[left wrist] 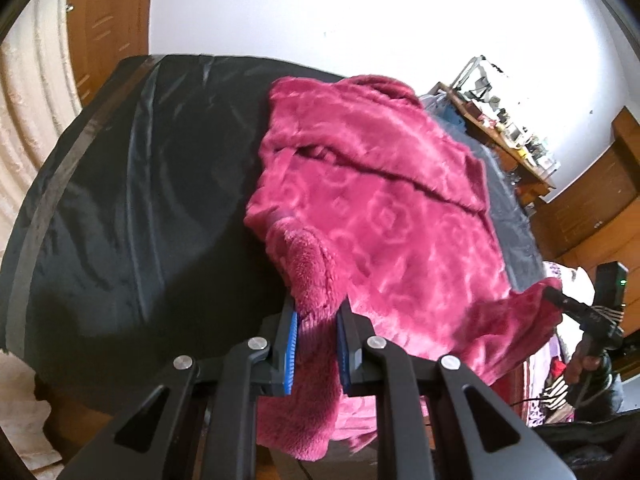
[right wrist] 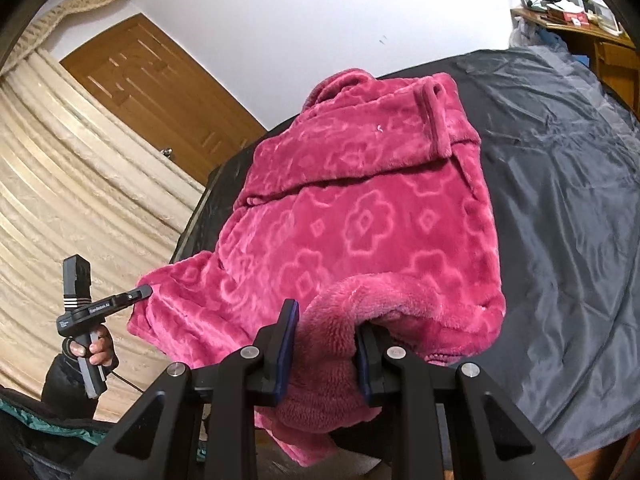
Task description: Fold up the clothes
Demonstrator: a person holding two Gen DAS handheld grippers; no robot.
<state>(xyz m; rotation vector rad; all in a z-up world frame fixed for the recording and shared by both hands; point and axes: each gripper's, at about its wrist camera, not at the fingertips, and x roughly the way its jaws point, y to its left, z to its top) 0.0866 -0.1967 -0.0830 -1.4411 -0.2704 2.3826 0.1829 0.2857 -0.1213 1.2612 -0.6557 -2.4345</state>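
On the bed (left wrist: 120, 200), over its dark cover, one pink fleece robe (left wrist: 380, 208) with an embossed flower pattern, lifted at the near edge, far part still lying on the cover. At near left, left tongs (left wrist: 316, 344) clamped narrow on a fluffy fold of the robe's hem, blue pads pressing the pile on both sides, pointing steeply down. At near right, right tongs (right wrist: 326, 352) likewise gripping a thick bunched fold of the same robe (right wrist: 360, 216), tilted down toward the bed (right wrist: 560, 240). Seen from the right wrist view, a hand (right wrist: 100, 350) wrapped round the left tool's pistol grip, tip buried in the robe's corner. Two tongs, one robe, one bed. At far right, a wooden desk (right wrist: 592, 40) crowded with small items, too small to tell. No containers visible.
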